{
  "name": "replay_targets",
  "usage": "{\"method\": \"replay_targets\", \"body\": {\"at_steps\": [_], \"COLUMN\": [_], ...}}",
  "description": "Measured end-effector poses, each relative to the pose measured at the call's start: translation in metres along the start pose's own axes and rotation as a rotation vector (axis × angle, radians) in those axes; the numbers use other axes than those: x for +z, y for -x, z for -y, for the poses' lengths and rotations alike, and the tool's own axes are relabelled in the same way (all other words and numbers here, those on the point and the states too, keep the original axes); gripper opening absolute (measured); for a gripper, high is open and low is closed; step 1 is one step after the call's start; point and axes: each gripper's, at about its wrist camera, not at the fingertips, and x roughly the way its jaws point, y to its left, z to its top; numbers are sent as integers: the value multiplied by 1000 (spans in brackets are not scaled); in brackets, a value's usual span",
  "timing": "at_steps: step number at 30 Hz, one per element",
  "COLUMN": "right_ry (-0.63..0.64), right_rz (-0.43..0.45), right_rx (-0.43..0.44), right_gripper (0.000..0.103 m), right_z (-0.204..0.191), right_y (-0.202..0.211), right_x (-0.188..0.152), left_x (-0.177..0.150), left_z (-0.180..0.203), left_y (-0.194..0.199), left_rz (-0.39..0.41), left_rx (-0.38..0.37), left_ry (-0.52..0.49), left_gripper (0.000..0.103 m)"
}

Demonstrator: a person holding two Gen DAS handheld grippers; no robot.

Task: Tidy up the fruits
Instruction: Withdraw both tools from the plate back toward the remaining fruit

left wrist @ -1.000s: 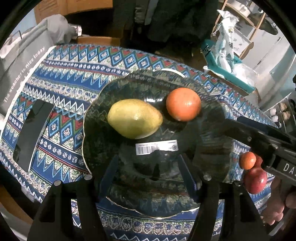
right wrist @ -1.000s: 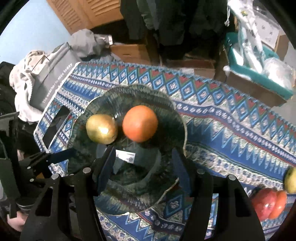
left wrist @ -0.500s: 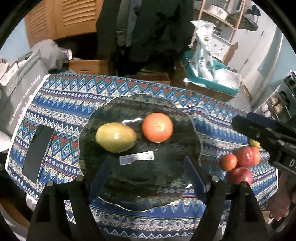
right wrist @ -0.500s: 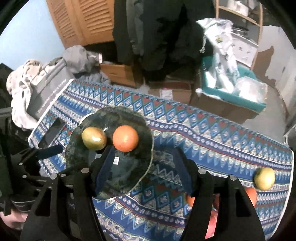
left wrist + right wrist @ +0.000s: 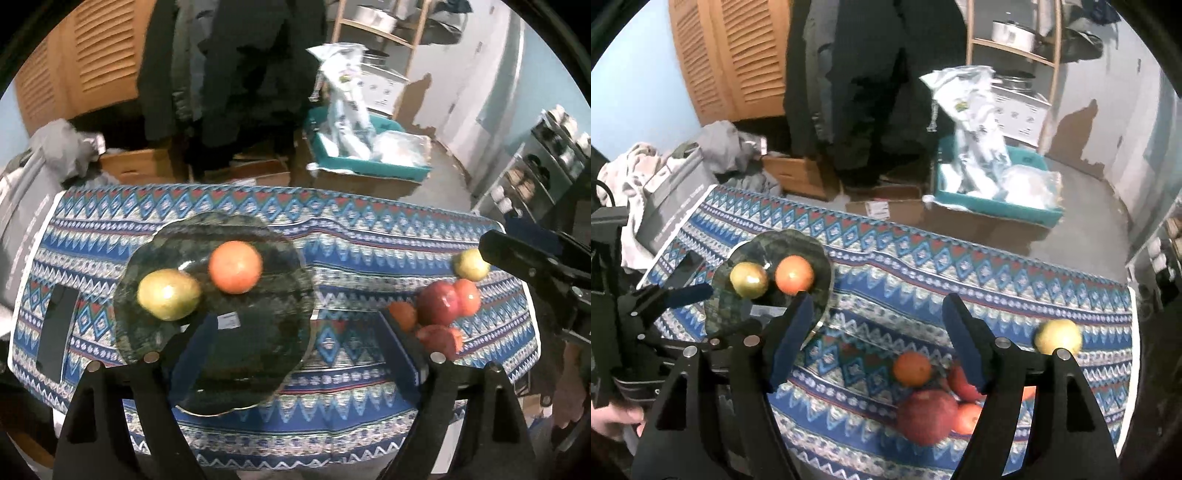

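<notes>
A dark glass plate lies on the left of the patterned tablecloth. On it sit a yellow-green mango and an orange; both also show in the right wrist view, mango and orange. At the right lies a cluster of red and orange fruits and a yellow fruit. My left gripper is open and empty, above the plate's near edge. My right gripper is open and empty, above the fruit cluster, with a small orange between its fingers.
A black phone lies on the cloth's left end. A grey bag and clothes lie beyond the left edge. Cardboard boxes and a teal bin stand on the floor behind the table.
Both grippers have pulled back and up from the plate, so more of the table shows. The right gripper now looks over the fruit cluster on the right. The fruits have not moved.
</notes>
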Motion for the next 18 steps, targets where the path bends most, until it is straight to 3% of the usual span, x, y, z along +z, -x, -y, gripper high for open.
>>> {"method": "replay_targets", "body": {"at_steps": [18], "right_ry": [-98], "right_rz": [19], "right_rx": [-127], "right_gripper": [76], "right_z": [92], "right_y": [53], "right_x": [-44], "left_x": [1], "left_z": [84], "left_y": [-14], "left_rz": [-56], "left_rx": [-67], "left_ry": [-135], "left_gripper": [87]}}
